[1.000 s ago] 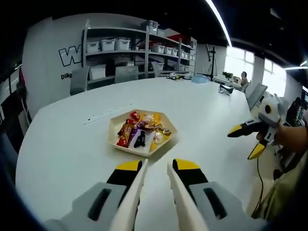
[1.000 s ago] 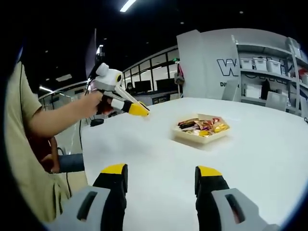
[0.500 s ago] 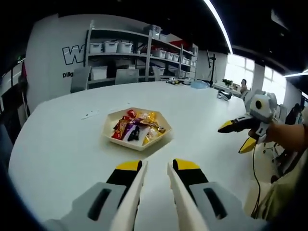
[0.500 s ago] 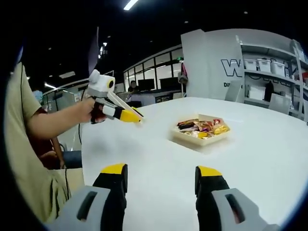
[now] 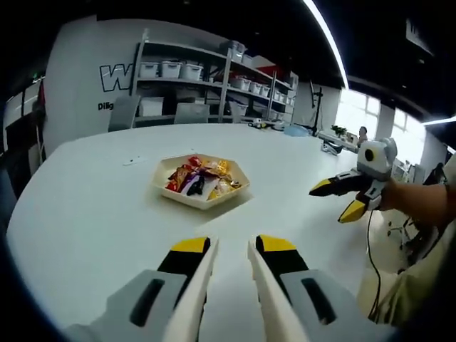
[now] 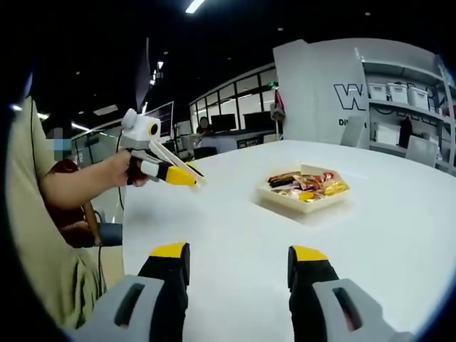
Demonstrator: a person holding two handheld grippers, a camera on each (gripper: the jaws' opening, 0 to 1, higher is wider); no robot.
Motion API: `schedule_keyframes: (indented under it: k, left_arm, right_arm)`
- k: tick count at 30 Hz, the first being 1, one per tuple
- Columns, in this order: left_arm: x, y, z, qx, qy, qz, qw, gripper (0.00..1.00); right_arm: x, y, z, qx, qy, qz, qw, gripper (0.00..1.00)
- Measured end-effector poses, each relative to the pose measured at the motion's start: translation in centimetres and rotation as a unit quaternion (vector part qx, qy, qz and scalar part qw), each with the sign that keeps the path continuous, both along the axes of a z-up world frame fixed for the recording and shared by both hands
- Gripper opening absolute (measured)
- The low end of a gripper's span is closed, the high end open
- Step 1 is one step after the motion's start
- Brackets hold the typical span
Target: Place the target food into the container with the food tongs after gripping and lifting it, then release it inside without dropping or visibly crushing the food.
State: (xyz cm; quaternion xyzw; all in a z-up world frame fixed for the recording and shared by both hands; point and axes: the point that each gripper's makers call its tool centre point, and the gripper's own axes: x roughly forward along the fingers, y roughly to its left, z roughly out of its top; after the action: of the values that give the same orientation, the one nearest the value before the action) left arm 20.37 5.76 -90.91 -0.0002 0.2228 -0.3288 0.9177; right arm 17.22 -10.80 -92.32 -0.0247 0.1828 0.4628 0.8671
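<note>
L tool (image 5: 231, 249): jaws nearly together w/ a thin gap, nothing between them, held above the bare white table (image 5: 92, 214). It also shows in the R gripper view (image 6: 187, 175), off to the left in a person's hand (image 6: 125, 171), yellow tips close together, empty.

Tray (image 5: 201, 182), a shallow hexagonal dish of wrapped snacks (image 5: 199, 178), sits straight ahead of the L tool and a touch left of its axis, well apart, mid-table. No tongs visible in either view; can't tell which item is the target food.

R tool (image 6: 239, 256): jaws spread wide, empty, over the table edge. In the L gripper view it comes in from the right (image 5: 340, 199), tips parted, pointing left toward the tray. From its own camera the tray (image 6: 303, 196) lies ahead and to the right, also well apart.

Judgement: both about equally far off; L tool is lined up more squarely on the tray, so the reach from there looks simpler. Nothing gripped yet, task at its start.

Shelving w/ bins (image 5: 192, 78) stands behind.
</note>
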Motion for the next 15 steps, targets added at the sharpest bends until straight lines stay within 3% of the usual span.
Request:
schedule_keyframes:
  k: [15]
  left_arm:
    - [-1.5,-0.8,0.1,-0.017,-0.009,-0.01,0.9998,0.24]
  right_arm:
    - [-0.2,1.1,0.5,0.018,-0.007,0.024,0.9995,0.48]
